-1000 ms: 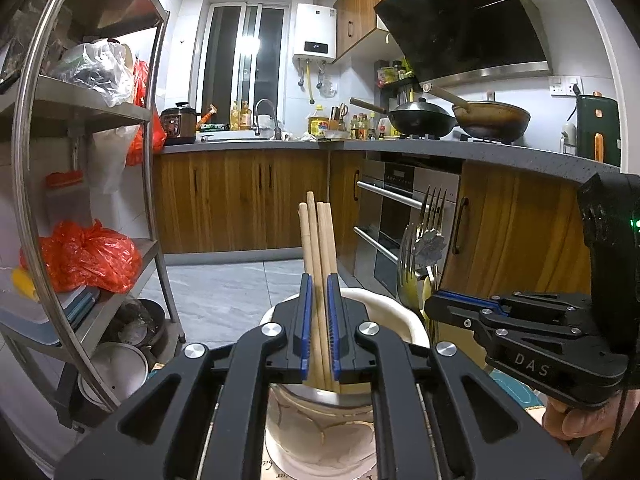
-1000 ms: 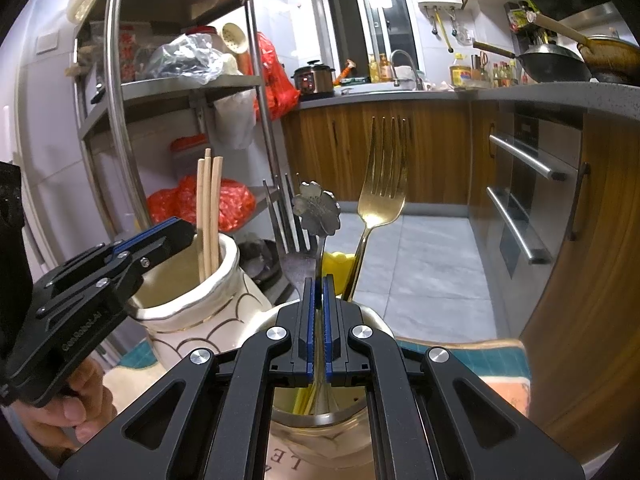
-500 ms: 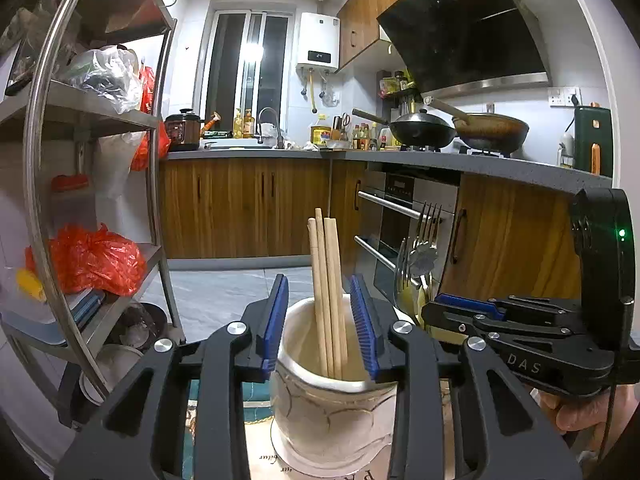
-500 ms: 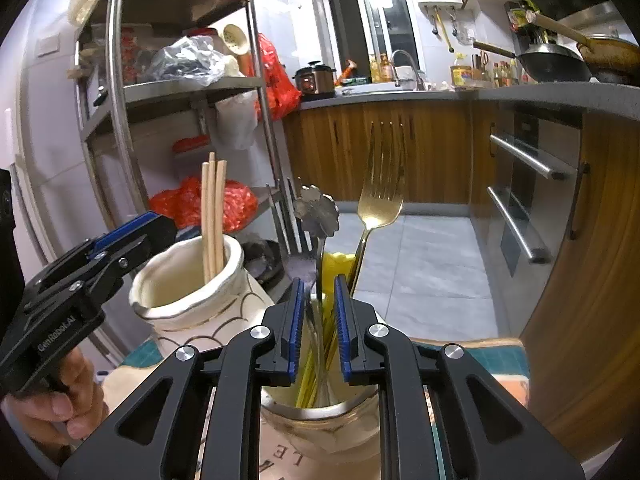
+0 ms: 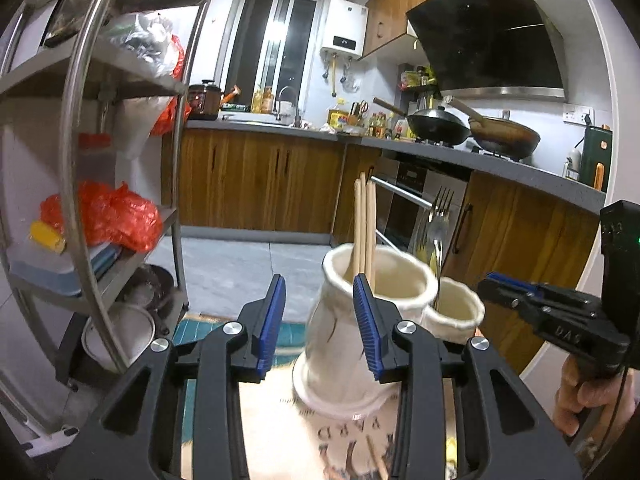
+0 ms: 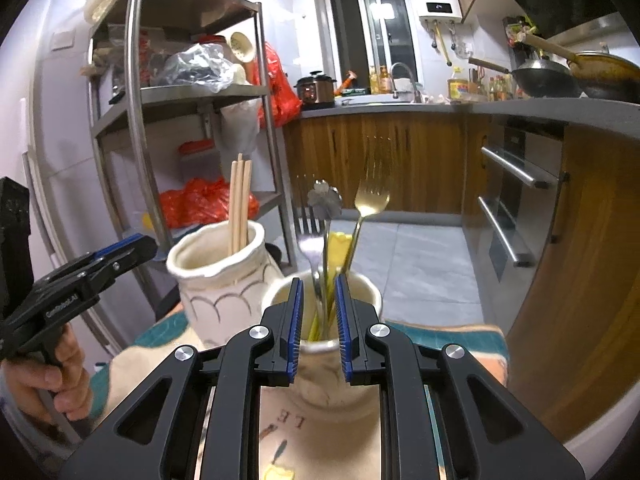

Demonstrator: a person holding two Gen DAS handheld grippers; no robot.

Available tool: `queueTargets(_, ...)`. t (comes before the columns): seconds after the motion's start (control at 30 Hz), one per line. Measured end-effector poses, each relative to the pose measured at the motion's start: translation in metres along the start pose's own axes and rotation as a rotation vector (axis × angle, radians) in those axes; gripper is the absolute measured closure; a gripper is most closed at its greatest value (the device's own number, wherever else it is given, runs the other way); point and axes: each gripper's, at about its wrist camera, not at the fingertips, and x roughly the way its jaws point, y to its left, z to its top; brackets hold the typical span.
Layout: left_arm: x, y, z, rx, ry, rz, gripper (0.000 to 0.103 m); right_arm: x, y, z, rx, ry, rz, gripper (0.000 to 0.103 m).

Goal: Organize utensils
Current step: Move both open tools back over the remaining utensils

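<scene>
A cream vase (image 5: pixel 360 320) (image 6: pixel 216 280) holds several wooden chopsticks (image 5: pixel 364 232) (image 6: pixel 239 200). Beside it, a smaller cream cup (image 5: pixel 456 312) (image 6: pixel 366 294) holds a gold fork (image 6: pixel 372 196), a silver fork (image 6: pixel 308 236) and a flower-ended silver utensil (image 6: pixel 324 200). My left gripper (image 5: pixel 319 292) (image 6: pixel 100 264) is open, drawn back left of the vase, nothing between its pads. My right gripper (image 6: pixel 318 296) (image 5: pixel 520 296) is open just before the cup. The utensil handles show in its gap, untouched. Both holders stand on a printed mat (image 5: pixel 276 420) (image 6: pixel 320 432).
A steel shelf rack (image 5: pixel 76 160) (image 6: pixel 136 120) with red bags stands close on the left. Wooden cabinets and a built-in oven (image 5: pixel 404 208) (image 6: pixel 512 200) run along the right. Woks (image 5: pixel 436 124) sit on the counter. A hand (image 5: pixel 580 392) (image 6: pixel 48 380) grips each tool.
Both grippers opened: the left let go of the chopsticks, the right of the flower-ended utensil. Both then drew back from their holders, and the left shifted leftward.
</scene>
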Motion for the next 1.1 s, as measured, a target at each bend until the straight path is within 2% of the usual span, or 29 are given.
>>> queueTargets(0.13, -0.005, 0.002, -0.021, 0.003, 0.061, -0.004, 0.068, -0.008, 0.002, -0.02, 0.003, 0.059, 0.021, 0.086)
queueTargets(0.2, -0.005, 0.002, -0.037, 0.011, 0.123, -0.014, 0.068, -0.007, 0.004, -0.028, 0.0, 0.097, 0.034, 0.086)
queueTargets(0.33, -0.005, -0.004, -0.06, 0.024, 0.228, -0.043, 0.068, -0.001, 0.016, -0.052, -0.016, 0.229, 0.058, 0.086)
queueTargets(0.47, -0.008, -0.013, -0.076, 0.05, 0.285, -0.065, 0.068, -0.002, 0.02, -0.075, -0.006, 0.31, 0.078, 0.086)
queueTargets(0.6, -0.011, -0.024, -0.092, 0.079, 0.331, -0.09, 0.068, -0.008, 0.026, -0.093, -0.004, 0.35, 0.09, 0.083)
queueTargets(0.77, -0.012, -0.039, -0.108, 0.116, 0.381, -0.121, 0.068, -0.013, 0.033, -0.106, -0.003, 0.388, 0.105, 0.074)
queueTargets(0.9, -0.011, -0.051, -0.12, 0.154, 0.433, -0.139, 0.068, -0.015, 0.04, -0.115, -0.019, 0.418, 0.11, 0.071)
queueTargets(0.97, -0.007, -0.053, -0.125, 0.168, 0.473, -0.148, 0.072, -0.015, 0.042, -0.117, -0.033, 0.432, 0.108, 0.071)
queueTargets(1.0, -0.005, -0.054, -0.128, 0.17, 0.489, -0.151, 0.079, -0.015, 0.043, -0.117, -0.043, 0.433, 0.103, 0.071)
queueTargets(1.1, -0.007, -0.052, -0.129, 0.179, 0.488, -0.136, 0.087, -0.018, 0.047, -0.117, -0.087, 0.44, 0.084, 0.075)
